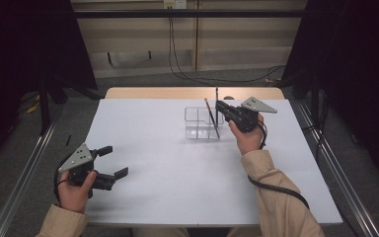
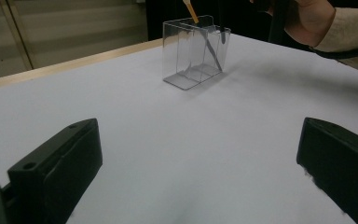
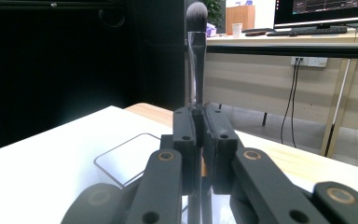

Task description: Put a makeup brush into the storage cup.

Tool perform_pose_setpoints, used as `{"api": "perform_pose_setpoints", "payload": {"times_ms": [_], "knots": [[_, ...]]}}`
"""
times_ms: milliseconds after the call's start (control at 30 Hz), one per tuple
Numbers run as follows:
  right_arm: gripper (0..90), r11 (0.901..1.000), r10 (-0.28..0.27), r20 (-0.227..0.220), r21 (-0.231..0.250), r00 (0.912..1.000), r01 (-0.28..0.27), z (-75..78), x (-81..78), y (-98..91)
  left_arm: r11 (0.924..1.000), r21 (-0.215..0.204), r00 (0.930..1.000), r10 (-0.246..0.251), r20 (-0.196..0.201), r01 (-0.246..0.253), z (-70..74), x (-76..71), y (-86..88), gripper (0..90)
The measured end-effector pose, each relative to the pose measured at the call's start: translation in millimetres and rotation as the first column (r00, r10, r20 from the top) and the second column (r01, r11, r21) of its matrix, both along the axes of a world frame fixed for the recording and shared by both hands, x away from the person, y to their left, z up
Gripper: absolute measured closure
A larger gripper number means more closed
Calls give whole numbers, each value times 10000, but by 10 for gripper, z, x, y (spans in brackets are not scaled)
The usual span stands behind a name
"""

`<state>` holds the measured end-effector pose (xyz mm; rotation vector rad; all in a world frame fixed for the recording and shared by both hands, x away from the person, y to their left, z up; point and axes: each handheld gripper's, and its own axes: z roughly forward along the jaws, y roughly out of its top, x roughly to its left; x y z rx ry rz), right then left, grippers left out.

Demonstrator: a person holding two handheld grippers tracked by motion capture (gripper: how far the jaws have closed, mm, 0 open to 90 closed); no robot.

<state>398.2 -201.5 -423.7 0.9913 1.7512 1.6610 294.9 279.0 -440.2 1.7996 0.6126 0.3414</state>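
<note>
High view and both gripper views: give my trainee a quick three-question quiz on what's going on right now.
1. True or false: the right gripper is shut on the makeup brush.
2. Which gripper rests open at the near left of the table?
A. left gripper
B. right gripper
3. Fill in: the clear organizer already holds a ______ with an orange end, leaning inside it.

Key
1. True: the jaws are clamped on the handle, bristles upward.
2. A: its jaws stand wide apart with nothing between them.
3. Pencil.
</note>
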Motion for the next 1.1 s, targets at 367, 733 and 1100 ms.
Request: {"api": "perform_pose_setpoints", "payload": {"times_ms": [367, 733, 1100], "knots": [[846, 10000, 63, -82, -4, 9999, -63, -13, -13, -2, 10000, 20, 10000, 36, 16, -36, 2, -2, 0, 1], [846, 9999, 138, -160, -89, 9998, -139, -28, -22, 16, 10000, 45, 10000, 32, 22, -32, 3, -2, 1, 1], [845, 9996, 234, -242, -126, 9994, -238, -48, -27, 35, 10000, 25, 10000, 39, 5, -39, 0, -3, -2, 1]]}}
